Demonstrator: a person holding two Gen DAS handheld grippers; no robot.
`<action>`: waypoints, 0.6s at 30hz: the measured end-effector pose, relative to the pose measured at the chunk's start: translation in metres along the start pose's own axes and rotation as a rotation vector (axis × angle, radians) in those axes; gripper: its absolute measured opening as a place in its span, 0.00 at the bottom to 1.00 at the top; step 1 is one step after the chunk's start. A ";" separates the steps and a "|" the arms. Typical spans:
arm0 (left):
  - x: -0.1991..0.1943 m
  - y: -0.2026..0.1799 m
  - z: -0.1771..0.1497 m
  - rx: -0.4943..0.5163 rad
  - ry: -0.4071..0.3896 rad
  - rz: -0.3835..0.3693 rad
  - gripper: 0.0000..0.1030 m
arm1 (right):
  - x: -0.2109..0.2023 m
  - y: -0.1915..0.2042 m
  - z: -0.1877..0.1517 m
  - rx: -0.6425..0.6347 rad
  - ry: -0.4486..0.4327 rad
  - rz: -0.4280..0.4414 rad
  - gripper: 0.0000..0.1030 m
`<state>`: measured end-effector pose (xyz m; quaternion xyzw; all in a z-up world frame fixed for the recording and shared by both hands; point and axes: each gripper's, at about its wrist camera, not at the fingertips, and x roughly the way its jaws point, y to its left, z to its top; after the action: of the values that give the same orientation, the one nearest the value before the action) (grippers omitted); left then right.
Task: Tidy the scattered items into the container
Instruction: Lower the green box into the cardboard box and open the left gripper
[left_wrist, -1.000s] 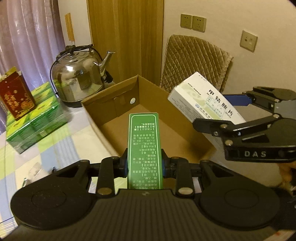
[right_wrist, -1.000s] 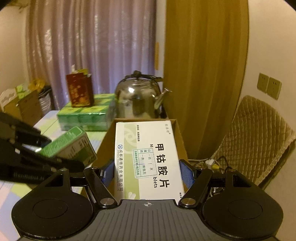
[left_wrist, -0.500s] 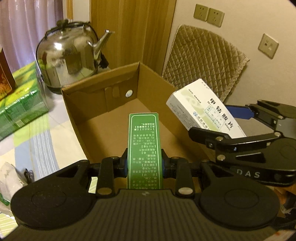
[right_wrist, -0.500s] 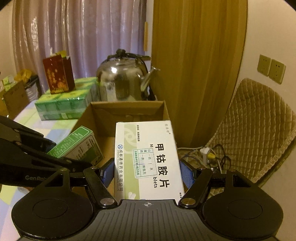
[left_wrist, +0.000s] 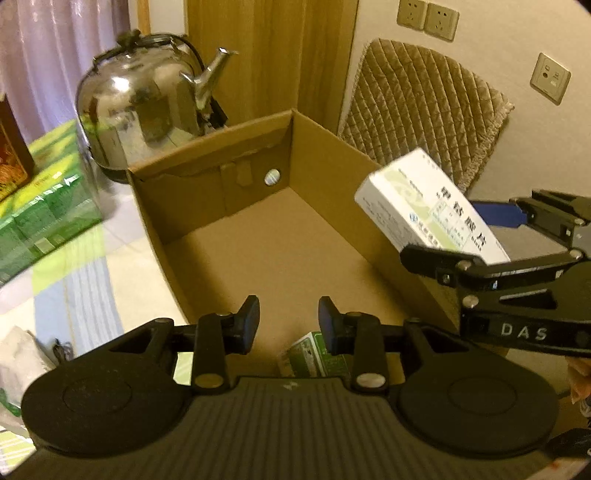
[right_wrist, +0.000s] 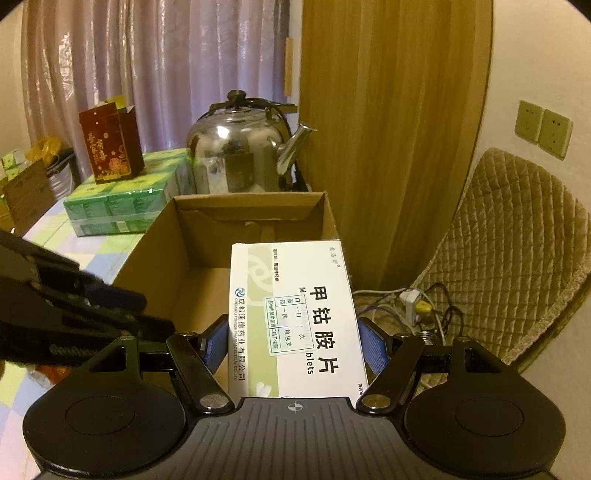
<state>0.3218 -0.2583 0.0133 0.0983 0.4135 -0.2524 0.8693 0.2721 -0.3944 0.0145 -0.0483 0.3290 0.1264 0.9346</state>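
Note:
An open cardboard box (left_wrist: 325, 151) (right_wrist: 159, 236) stands on the table. My left gripper (left_wrist: 288, 317) hangs open over the box's near end, nothing between its fingers. A small green medicine box (left_wrist: 314, 354) lies on the box floor just below it, partly hidden by the gripper body. My right gripper (right_wrist: 293, 343) is shut on a white medicine box (right_wrist: 295, 314) (left_wrist: 428, 206), held above the cardboard box's right wall. In the left wrist view the right gripper (left_wrist: 491, 236) reaches in from the right.
A steel kettle (left_wrist: 147, 107) (right_wrist: 240, 151) stands behind the box. Green wrapped packs (left_wrist: 40, 210) (right_wrist: 122, 199) and a red gift bag (right_wrist: 109, 142) are at the left. A quilted chair back (left_wrist: 421, 110) (right_wrist: 517, 258) and cables (right_wrist: 424, 310) lie to the right. A plastic wrapper (left_wrist: 18, 350) sits near left.
My left gripper opened and the green medicine box dropped from it onto the cardboard box floor. Both grippers moved closer over the box; the right one still holds the white box.

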 end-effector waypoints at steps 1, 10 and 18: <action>-0.005 0.001 0.000 0.008 -0.010 0.008 0.28 | 0.000 0.002 0.000 -0.002 0.001 0.006 0.67; -0.035 0.013 -0.004 0.012 -0.065 0.060 0.31 | 0.018 0.026 -0.005 -0.048 0.066 0.042 0.67; -0.040 0.025 -0.011 -0.012 -0.070 0.056 0.33 | 0.043 0.035 -0.014 -0.063 0.148 0.027 0.67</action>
<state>0.3062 -0.2188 0.0362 0.0954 0.3815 -0.2289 0.8905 0.2863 -0.3543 -0.0236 -0.0824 0.3935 0.1456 0.9040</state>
